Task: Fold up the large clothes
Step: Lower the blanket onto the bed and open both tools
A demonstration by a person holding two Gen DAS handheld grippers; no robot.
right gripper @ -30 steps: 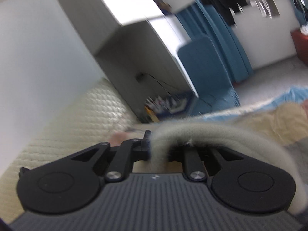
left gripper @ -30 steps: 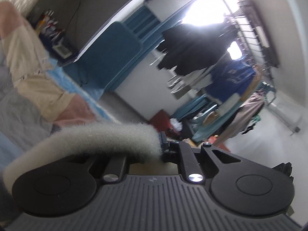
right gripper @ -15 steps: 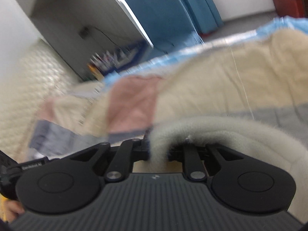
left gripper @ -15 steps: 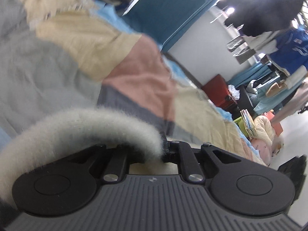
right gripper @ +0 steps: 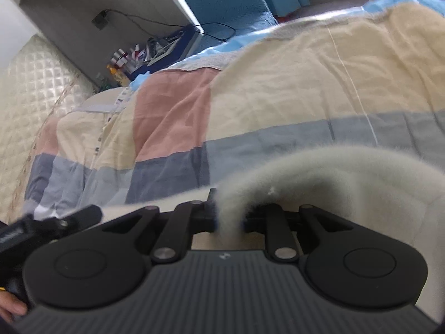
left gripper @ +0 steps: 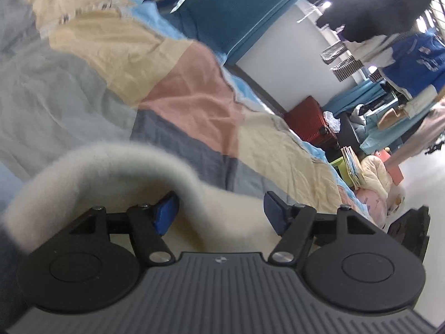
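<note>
A fluffy cream garment (left gripper: 111,167) lies low over the patchwork quilt (left gripper: 194,89) of a bed. My left gripper (left gripper: 219,214) is opening: its blue pads (left gripper: 167,214) stand wide apart. The garment's edge droops through the gap, brushing the left pad, and is not pinched. In the right wrist view the same garment (right gripper: 319,172) arches up from my right gripper (right gripper: 230,220). Those jaws are starting to open, but the gap is narrow and the fluffy edge still fills it. The quilt (right gripper: 278,83) spreads close beneath both grippers.
A blue padded panel (left gripper: 236,8), a red suitcase (left gripper: 308,122), hanging clothes (left gripper: 389,8) and a floor pile of books and cushions (left gripper: 370,172) lie beyond the bed. A quilted headboard (right gripper: 33,83) and a cluttered shelf (right gripper: 133,61) stand at the bed's head. A hand (right gripper: 11,309) shows bottom left.
Both grippers came down from facing the room to just above the quilt, carrying the garment. The left jaws sprang wide and let go of its edge. The right jaws parted slightly.
</note>
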